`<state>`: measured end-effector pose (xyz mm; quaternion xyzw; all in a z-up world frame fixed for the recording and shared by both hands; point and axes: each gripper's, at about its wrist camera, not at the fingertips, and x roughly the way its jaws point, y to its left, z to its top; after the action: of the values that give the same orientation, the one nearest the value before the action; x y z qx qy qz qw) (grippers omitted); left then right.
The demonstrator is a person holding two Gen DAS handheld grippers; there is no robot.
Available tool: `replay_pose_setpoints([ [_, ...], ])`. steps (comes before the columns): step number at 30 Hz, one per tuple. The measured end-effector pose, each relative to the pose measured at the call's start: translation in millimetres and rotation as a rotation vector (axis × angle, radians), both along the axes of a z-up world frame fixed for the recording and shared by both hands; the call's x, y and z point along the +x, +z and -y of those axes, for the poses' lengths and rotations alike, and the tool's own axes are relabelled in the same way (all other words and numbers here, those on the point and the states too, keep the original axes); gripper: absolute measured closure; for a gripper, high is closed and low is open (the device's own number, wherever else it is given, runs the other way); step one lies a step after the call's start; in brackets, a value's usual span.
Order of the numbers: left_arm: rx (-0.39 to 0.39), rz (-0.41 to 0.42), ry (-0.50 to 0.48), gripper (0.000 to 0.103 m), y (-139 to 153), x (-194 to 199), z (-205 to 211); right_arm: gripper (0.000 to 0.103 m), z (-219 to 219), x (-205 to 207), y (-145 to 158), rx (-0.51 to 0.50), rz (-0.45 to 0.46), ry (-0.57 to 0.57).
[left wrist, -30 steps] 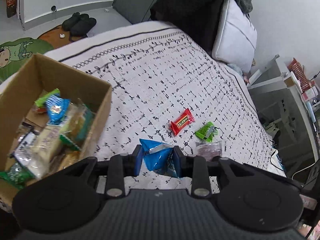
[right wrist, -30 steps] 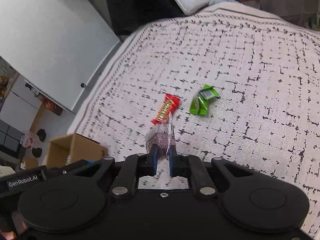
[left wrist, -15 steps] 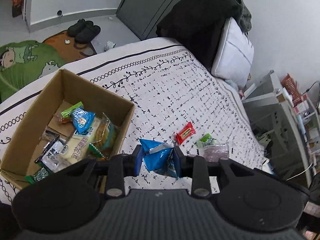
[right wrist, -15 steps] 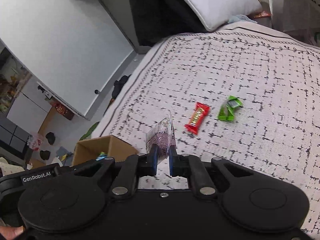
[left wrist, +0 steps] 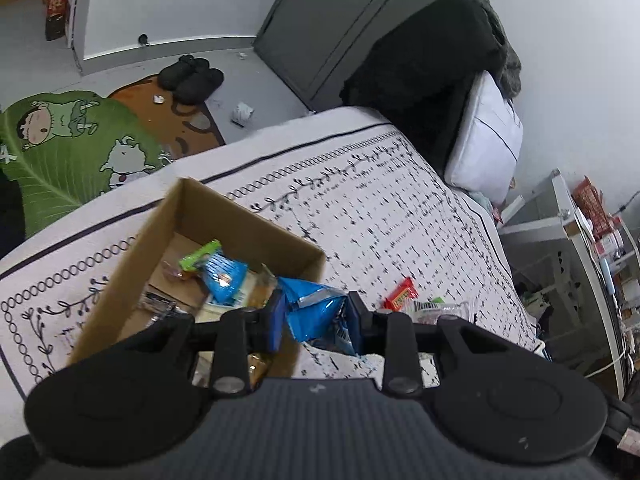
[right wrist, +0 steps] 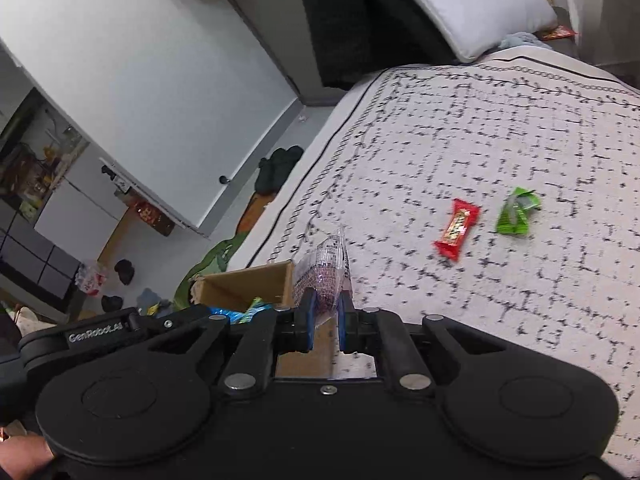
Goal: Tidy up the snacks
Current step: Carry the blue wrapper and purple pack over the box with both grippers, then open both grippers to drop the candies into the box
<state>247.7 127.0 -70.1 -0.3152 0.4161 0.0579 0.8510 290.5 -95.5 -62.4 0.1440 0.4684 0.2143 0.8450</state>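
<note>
Left gripper [left wrist: 316, 320] fingers are clamped on a crinkled blue foil snack bag [left wrist: 316, 312], squeezed across its middle. The bag hangs off the bed, just beside the near right wall of the open brown cardboard box [left wrist: 132, 256], so likely staged for a drop-in. Its long axis runs along the fingers, sealed top pointing far and slightly left toward the box.

Right gripper [right wrist: 325, 316] fingers are pinched tight on the bottom edge of a thin clear plastic packet with dark purplish contents [right wrist: 326, 268]. Edge grip suits something this flat. The packet stands near upright, long axis pointing up and away from the fingers, right next to the box's far corner.

Left on the black-and-white patterned bedspread [right wrist: 500, 128]: a red wrapped candy bar [right wrist: 457, 229], long axis diagonal, and just right of it a crumpled green wrapper [right wrist: 517, 216]. Box already holds mixed snacks.
</note>
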Motion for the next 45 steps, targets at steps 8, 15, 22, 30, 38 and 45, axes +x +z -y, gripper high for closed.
replay_pose_setpoints([
  [8, 0.004, -0.013, 0.061, 0.072, -2.6, -5.2, -29.0, 0.093, -31.1, -0.4, -1.3, 0.014, -0.009, 0.055],
  [15, 0.026, -0.031, 0.105, 0.071, -2.3, -9.6, -52.4, 0.093, -55.5, 0.8, -0.8, 0.034, -0.012, 0.093],
  [22, 0.012, -0.057, 0.145, 0.068, -4.7, -13.1, -64.6, 0.092, -76.8, 3.0, -1.4, 0.052, -0.020, 0.123],
  [30, 0.041, -0.075, 0.185, 0.056, -0.4, -26.4, -75.1, 0.080, -100.2, 3.4, 1.0, 0.085, -0.029, 0.191],
  [38, 0.089, -0.107, 0.183, 0.028, 1.7, -29.1, -70.7, 0.062, -81.0, 0.8, -1.7, 0.047, -0.035, 0.150],
  [45, 0.115, -0.116, 0.173, 0.020, -1.3, -24.2, -57.9, 0.051, -50.8, 1.6, 0.8, 0.017, -0.017, 0.104],
])
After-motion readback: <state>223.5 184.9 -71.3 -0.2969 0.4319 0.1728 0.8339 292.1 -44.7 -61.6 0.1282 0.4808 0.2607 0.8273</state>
